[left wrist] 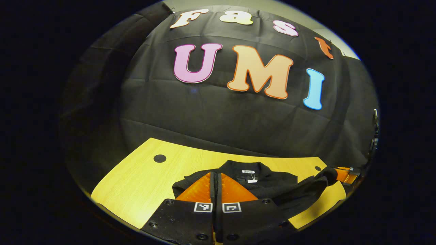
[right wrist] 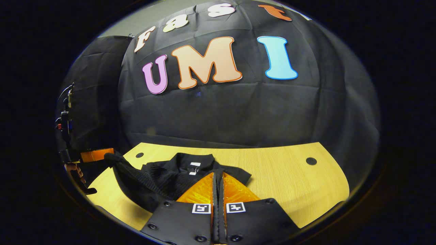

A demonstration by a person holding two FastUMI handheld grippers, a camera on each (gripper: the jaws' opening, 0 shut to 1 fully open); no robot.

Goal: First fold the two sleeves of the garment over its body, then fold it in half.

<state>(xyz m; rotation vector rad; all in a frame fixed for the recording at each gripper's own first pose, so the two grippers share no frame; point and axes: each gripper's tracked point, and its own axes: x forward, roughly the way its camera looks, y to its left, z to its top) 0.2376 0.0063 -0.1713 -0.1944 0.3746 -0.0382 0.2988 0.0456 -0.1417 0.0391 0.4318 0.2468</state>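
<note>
Both claws (left wrist: 215,183) over garment (left wrist: 272,185)

Both my views are dim at the rim and brightest on the wooden table (left wrist: 136,183), lit from above. Fisheye distortion bows the table's edges. My orange fingers (right wrist: 218,192) glow sharply in the foreground. The black garment (left wrist: 272,185) shows little detail. Focus is otherwise even.
</note>
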